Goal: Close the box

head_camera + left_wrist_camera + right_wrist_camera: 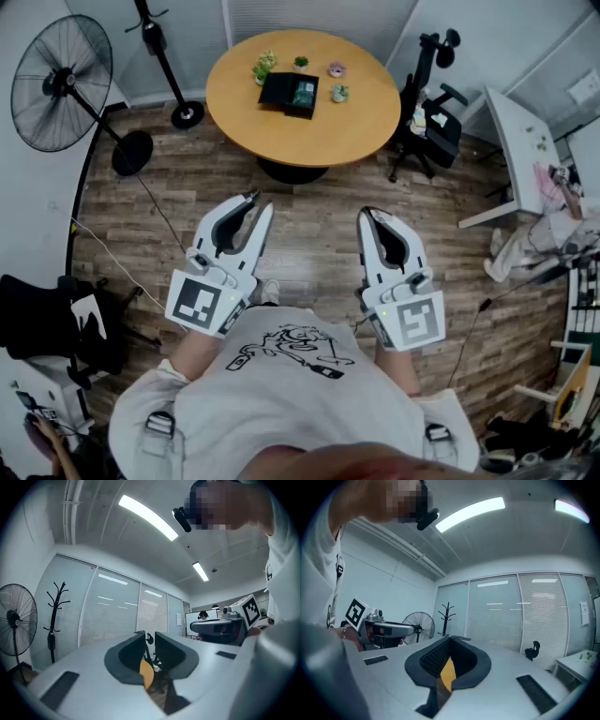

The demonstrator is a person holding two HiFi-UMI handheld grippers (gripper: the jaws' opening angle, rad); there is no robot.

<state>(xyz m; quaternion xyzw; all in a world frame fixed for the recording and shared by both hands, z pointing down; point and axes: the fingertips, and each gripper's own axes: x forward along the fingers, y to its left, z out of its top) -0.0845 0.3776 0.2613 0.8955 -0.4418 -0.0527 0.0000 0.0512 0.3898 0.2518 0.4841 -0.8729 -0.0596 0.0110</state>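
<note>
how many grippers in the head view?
2. The left gripper is at lower left and the right gripper at lower right, both short of the round table; none seems hidden.

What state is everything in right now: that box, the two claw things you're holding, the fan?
box: looks open, lid folded out to one side.
left gripper: jaws slightly apart, nothing between them.
right gripper: jaws together, empty.
fan: standing upright; whether it is spinning cannot be told.
</note>
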